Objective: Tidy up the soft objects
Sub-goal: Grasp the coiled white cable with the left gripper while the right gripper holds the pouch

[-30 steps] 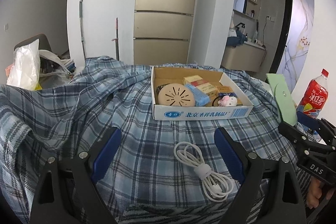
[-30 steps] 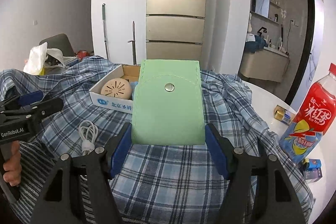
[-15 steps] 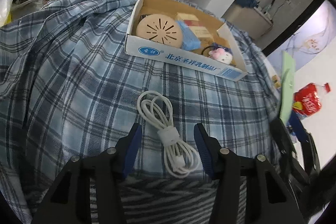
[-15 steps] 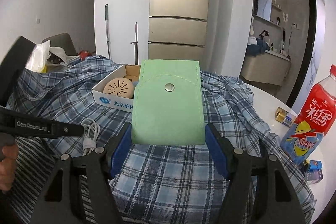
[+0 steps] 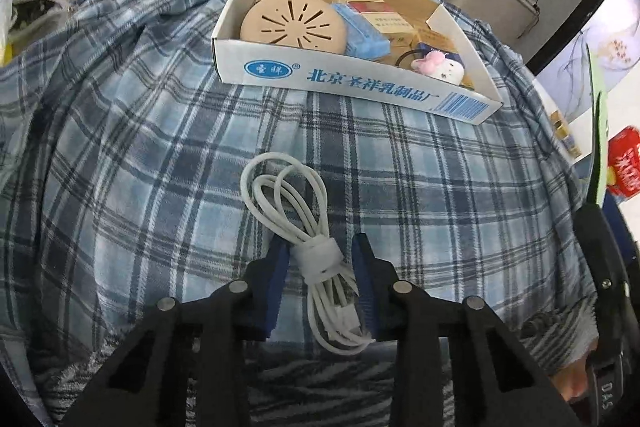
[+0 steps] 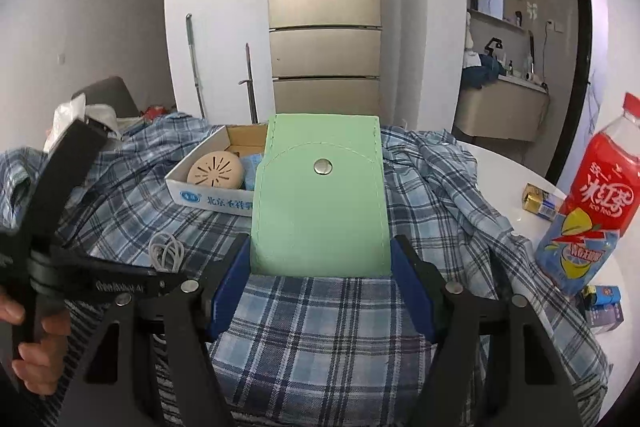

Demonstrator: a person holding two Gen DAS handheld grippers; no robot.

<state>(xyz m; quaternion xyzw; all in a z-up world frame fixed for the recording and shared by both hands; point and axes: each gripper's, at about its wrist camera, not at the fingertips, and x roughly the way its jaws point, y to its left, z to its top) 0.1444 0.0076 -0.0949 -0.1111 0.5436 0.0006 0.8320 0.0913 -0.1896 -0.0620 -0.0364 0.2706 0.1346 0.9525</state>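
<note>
A coiled white cable (image 5: 298, 223) bound with a white strap lies on the blue plaid cloth (image 5: 120, 155). My left gripper (image 5: 320, 247) straddles the strapped part, its blue pads close on either side; a narrow gap still shows, and contact is unclear. My right gripper (image 6: 320, 259) is shut on a light green snap pouch (image 6: 320, 203) and holds it upright above the cloth. The cable also shows in the right wrist view (image 6: 166, 251), beside the left gripper's body. The pouch appears edge-on at the right of the left wrist view (image 5: 598, 131).
A shallow cardboard box (image 5: 352, 87) holds a tan round disc (image 5: 294, 23), a blue pack, small cartons and a pink plush. A red drink bottle (image 6: 588, 203) and small boxes (image 6: 540, 201) stand on the white table at right. A fridge stands behind.
My left gripper has dropped towards the cable and its jaws have narrowed from wide open to close around the strap. My right gripper holds the pouch almost still.
</note>
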